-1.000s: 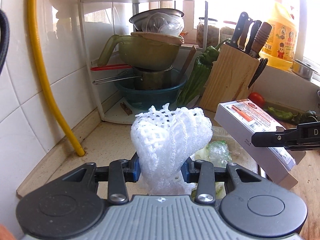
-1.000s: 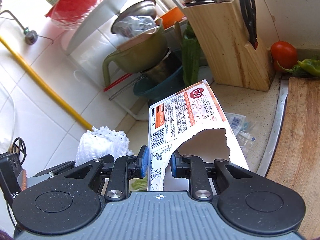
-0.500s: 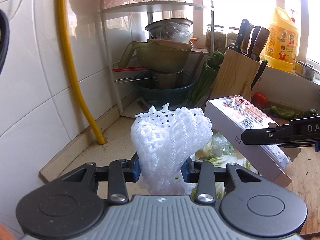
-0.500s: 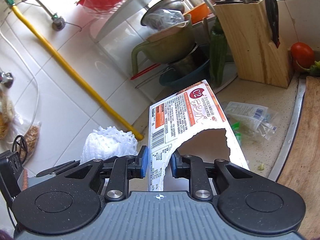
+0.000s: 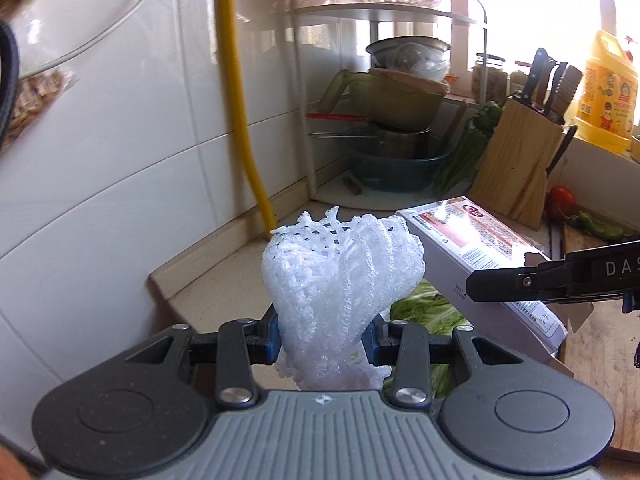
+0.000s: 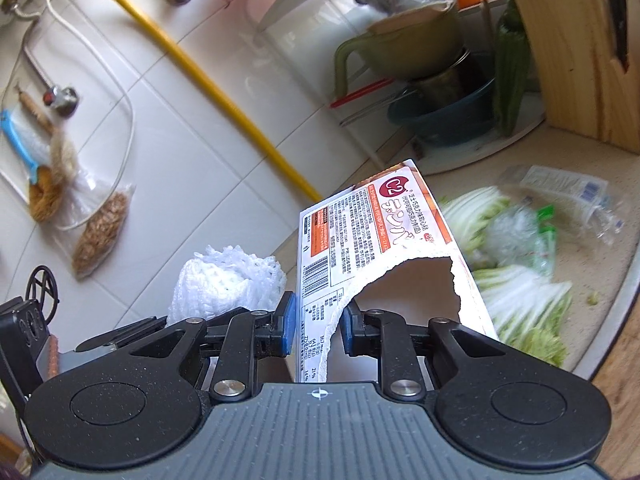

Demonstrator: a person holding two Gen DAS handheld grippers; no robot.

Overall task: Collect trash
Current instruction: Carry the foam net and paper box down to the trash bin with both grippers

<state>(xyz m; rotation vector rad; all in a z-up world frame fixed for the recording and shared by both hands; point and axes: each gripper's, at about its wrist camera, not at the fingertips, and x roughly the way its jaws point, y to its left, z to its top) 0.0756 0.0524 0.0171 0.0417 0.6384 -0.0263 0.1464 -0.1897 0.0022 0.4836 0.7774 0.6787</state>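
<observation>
My left gripper (image 5: pixel 322 338) is shut on a white foam fruit net (image 5: pixel 340 280) and holds it above the counter. My right gripper (image 6: pixel 317 326) is shut on a torn white and orange cardboard box (image 6: pixel 380 248), also held in the air. The box (image 5: pixel 480 248) and the right gripper's side show at the right of the left wrist view. The net (image 6: pixel 228 280) shows to the left of the box in the right wrist view. Cabbage leaves (image 6: pixel 520 300) and clear plastic wrappers (image 6: pixel 568 196) lie on the counter below.
A white dish rack (image 5: pixel 384 120) with stacked bowls and pots stands in the corner. A wooden knife block (image 5: pixel 520 160) is to its right, by a yellow oil jug (image 5: pixel 608 92). A yellow hose (image 5: pixel 240 100) runs down the tiled wall. A wooden cutting board (image 5: pixel 600 360) lies at the right.
Both grippers have drawn back and up from the counter corner with their loads. The rack and knife block look farther away, and more of the tiled wall and cabbage leaves shows.
</observation>
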